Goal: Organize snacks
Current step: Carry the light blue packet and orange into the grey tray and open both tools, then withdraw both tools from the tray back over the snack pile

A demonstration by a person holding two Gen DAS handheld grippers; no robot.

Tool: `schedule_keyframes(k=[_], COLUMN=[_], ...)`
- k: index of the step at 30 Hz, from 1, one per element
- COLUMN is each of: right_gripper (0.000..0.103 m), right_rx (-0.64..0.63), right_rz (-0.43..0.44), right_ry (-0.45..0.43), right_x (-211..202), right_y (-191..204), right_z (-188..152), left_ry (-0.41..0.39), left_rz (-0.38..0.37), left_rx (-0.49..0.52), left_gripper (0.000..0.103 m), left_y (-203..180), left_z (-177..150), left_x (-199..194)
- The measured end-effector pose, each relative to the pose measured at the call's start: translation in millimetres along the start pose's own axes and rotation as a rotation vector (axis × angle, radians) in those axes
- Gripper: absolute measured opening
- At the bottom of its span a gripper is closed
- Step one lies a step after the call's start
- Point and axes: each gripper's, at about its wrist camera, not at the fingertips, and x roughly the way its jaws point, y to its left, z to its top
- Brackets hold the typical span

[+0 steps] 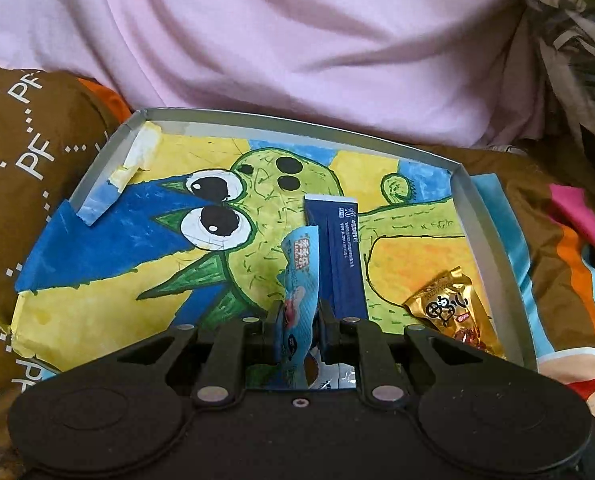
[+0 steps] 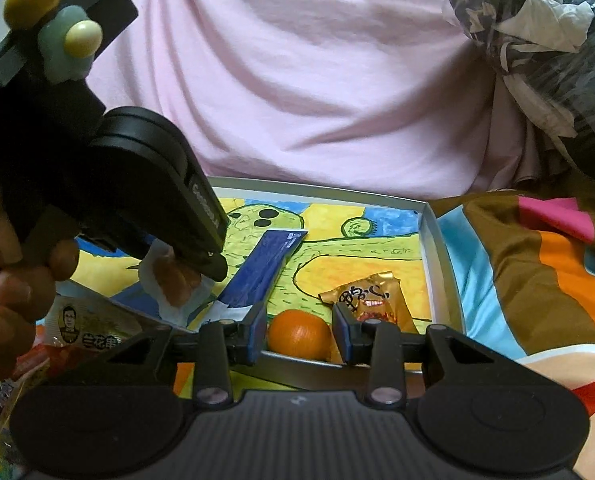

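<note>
Pink bedding [image 1: 297, 52] backs a shallow tray [image 1: 493, 248] holding one dark-blue packet [image 1: 343, 256], one gold candy [image 1: 455, 308] and one orange [image 2: 299, 334]; left claw [image 1: 299, 320] clamps a light-blue snack wrapper [image 1: 299, 280], its lower end hidden, while right claw [image 2: 299, 330] stands apart around the orange

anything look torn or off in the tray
The painted paper lining the tray is torn and peeling up at its far left corner. The left gripper pinches a light blue snack packet edge-up.
</note>
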Motion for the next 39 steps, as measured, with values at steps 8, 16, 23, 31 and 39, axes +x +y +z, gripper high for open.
schedule_keyframes(k=[8,16,23,31,39], right_gripper=[0.054,0.076,0.094,0.103,0.103], right_rx=[-0.001,-0.001,-0.002,0.038,0.097], right_rz=[-0.003,-0.011,-0.062,-0.132,-0.17], right_ry=[0.0,-0.025,-0.072,-0.14,-0.181], right_x=[0.2,-7.7,-17.7,-43.5,-89.8], right_y=[0.7,1.0,1.2,-3.4,-11.9], right_z=[0.5,5.2,11.2,22.2,28.1], left_ry=[-0.014,-0.061,-0.128,-0.164,-0.178], left_rz=[0.029,0.098,0.139,0.156,0.175], left_rx=[0.02,0.027,0.023,0.044,0.065], left_gripper=[0.044,0.084,0.102,0.102,0.102], left_y=[-2.1,4.3,10.7,15.1,20.5], left_z=[-1.5,-2.6,1.6,-3.0,-23.9], left_x=[-4.0,-19.8,-47.6,-85.4,-126.0])
